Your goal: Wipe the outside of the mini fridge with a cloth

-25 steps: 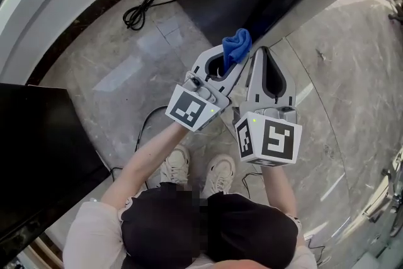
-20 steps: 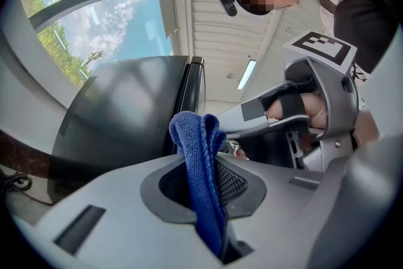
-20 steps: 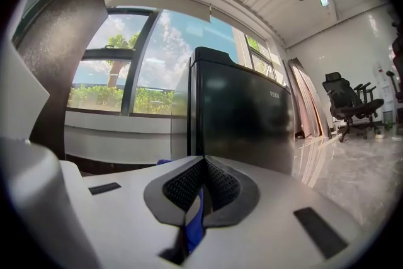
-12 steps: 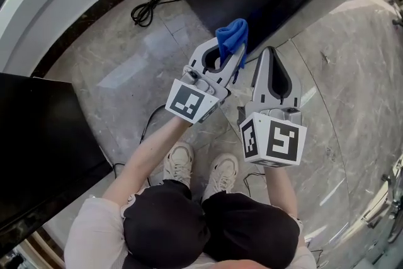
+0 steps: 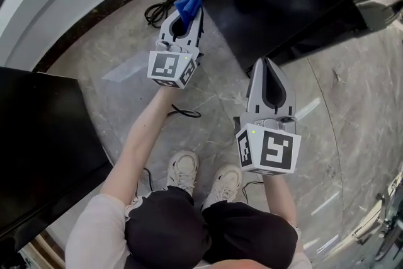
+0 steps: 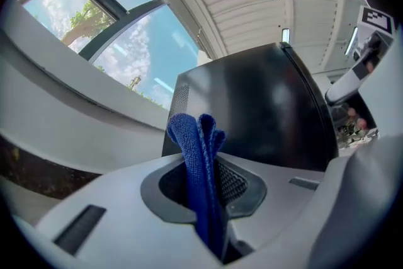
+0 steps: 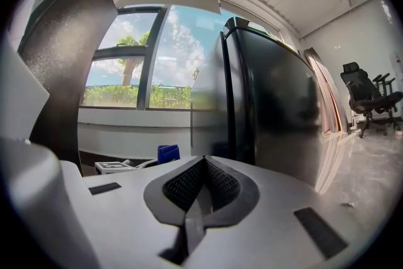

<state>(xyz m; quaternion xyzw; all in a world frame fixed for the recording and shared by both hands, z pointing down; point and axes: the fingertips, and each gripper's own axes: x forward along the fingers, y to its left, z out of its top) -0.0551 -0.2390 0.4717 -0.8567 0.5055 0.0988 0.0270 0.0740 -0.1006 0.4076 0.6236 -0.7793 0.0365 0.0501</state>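
The cloth [image 6: 199, 160] is a deep blue terry rag, folded into a narrow bunch whose rounded top stands up from the left gripper [image 5: 187, 14], its jaws pinching it tight. It sits just beside the glossy black mini fridge [image 5: 271, 3]; contact is unclear. The right gripper [image 7: 201, 167] has its jaws pressed together on nothing, facing the fridge's corner.

Closed, empty claw [image 7: 203, 164] before mini fridge [image 7: 271, 104]
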